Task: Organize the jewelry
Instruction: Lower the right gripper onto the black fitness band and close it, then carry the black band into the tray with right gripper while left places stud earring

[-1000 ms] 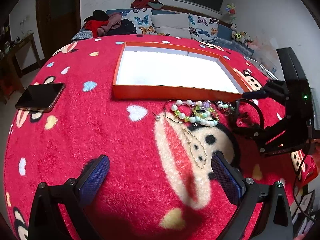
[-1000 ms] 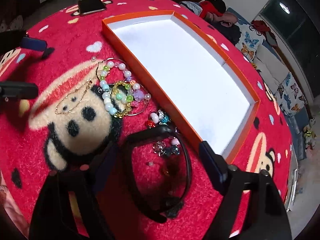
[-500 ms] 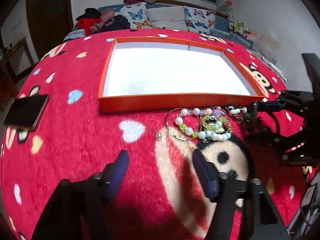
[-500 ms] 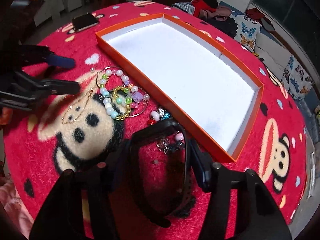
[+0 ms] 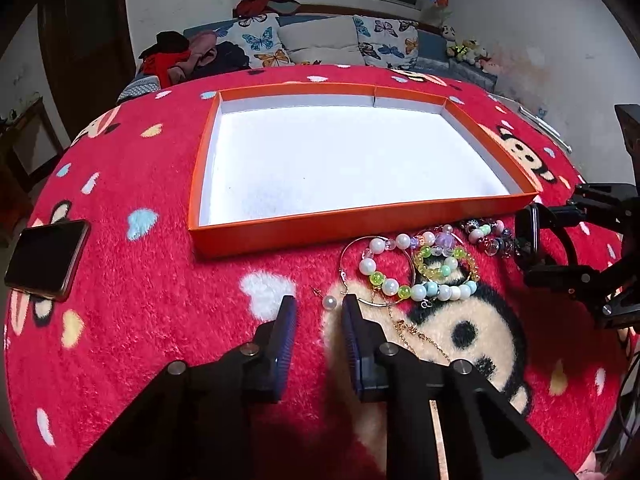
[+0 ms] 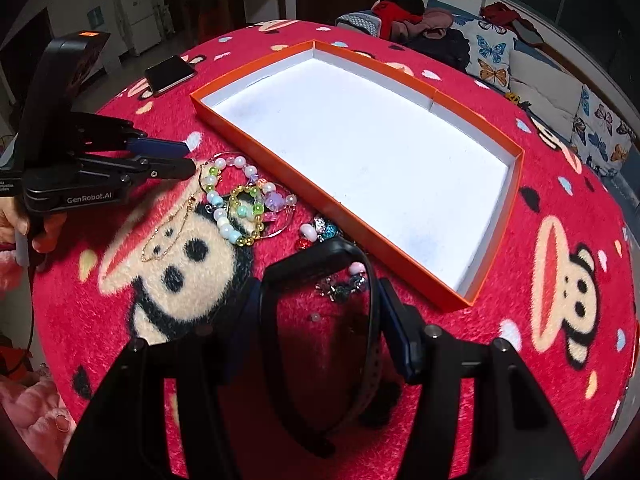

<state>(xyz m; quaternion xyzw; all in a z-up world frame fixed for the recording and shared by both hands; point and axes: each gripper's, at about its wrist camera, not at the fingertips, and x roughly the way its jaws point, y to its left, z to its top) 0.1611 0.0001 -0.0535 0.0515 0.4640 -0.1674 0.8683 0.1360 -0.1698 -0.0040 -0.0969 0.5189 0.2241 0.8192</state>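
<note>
An orange box [image 5: 360, 220] with a white floor [image 6: 360, 152] sits on the red blanket. Beaded bracelets [image 5: 420, 268] [image 6: 240, 208], a gold chain [image 5: 416, 336] and a dark charm bracelet [image 5: 492, 236] lie in front of it. A single pearl earring [image 5: 330, 302] lies just ahead of my left gripper [image 5: 316, 312], whose jaws stand narrowly apart with nothing between them. My right gripper [image 6: 320, 312] is shut on a black smart band [image 6: 316, 260], held over the charm bracelet [image 6: 340, 284].
A black phone [image 5: 44, 256] lies on the blanket at the left. A sofa with butterfly cushions [image 5: 328, 40] and piled clothes [image 5: 180, 56] stands behind the table. The blanket [image 5: 140, 320] carries a monkey cartoon print.
My left gripper moved forward toward the pearl earring and its jaws narrowed from wide open to a small gap. My right gripper closed in on the black band and holds it.
</note>
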